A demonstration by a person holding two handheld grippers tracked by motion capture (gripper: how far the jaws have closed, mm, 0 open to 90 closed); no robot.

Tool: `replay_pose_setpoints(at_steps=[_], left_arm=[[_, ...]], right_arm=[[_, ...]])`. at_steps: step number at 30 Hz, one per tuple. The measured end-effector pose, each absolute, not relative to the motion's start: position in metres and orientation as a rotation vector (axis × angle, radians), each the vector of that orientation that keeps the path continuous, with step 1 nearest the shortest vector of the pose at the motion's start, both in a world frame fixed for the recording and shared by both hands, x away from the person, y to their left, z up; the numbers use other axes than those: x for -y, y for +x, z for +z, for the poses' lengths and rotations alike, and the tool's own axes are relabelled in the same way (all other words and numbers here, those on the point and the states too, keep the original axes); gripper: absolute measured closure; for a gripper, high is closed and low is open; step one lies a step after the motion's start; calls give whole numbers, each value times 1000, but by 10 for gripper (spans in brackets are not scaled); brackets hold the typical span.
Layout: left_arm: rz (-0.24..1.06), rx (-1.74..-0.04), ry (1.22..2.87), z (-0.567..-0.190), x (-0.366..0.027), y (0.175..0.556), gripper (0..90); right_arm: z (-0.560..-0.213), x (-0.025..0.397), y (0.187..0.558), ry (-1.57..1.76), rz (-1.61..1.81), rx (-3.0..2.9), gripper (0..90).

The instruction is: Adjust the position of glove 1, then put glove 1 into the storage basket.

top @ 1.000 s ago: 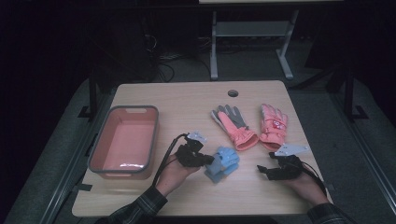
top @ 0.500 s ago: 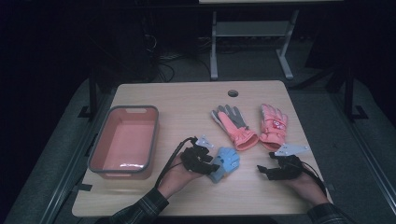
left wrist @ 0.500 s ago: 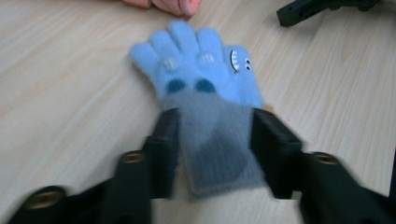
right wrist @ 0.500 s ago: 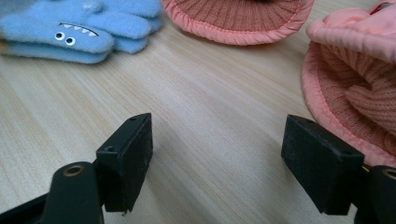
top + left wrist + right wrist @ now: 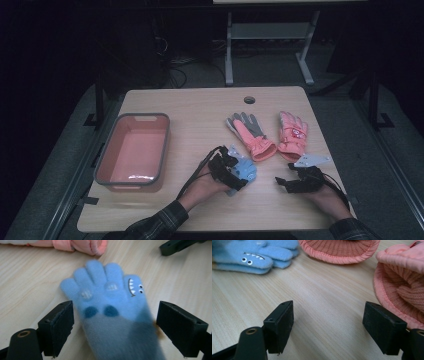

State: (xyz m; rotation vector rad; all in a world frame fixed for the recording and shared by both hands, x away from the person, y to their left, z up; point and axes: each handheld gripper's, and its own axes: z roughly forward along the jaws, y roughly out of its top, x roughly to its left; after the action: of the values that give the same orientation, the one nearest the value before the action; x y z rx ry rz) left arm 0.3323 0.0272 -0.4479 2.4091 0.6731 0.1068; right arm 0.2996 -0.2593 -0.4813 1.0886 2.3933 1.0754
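— Near the front edge of the table, about midway along it, lies the blue glove, and the left gripper has its jaws spread to either side of the cuff end, not yet pinching.

— Best move, I'd judge: lower until the pads touch the wood, then close on the grey cuff so both layers are caught.

— And the right gripper?

— Jaws wide apart over bare wood, nothing between them, close to the cuff of the pink glove; the grey-and-pink glove lies beside that.

— The pink bin?

— At the left edge, holding no glove; I see only a pale glint on its floor.
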Motion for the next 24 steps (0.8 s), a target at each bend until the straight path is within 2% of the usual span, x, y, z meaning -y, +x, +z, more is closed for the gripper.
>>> replay_pose_setpoints(at_steps=[10, 18, 19, 20, 24], left_arm=[[131, -705, 2415, -461, -23, 331, 133], [193, -659, 2442, -464, -26, 326, 145], [205, -646, 2443, -464, -26, 325, 155], [204, -645, 2439, -463, -28, 325, 216], [204, -638, 2424, -463, -32, 325, 275]], right_arm=[[-481, 259, 299, 1089, 1075, -2393, 244], [-482, 259, 299, 1090, 1081, -2393, 244], [-482, 259, 299, 1090, 1082, -2393, 244], [-482, 259, 299, 1091, 1082, -2393, 244], [-482, 259, 299, 1091, 1082, -2392, 244]])
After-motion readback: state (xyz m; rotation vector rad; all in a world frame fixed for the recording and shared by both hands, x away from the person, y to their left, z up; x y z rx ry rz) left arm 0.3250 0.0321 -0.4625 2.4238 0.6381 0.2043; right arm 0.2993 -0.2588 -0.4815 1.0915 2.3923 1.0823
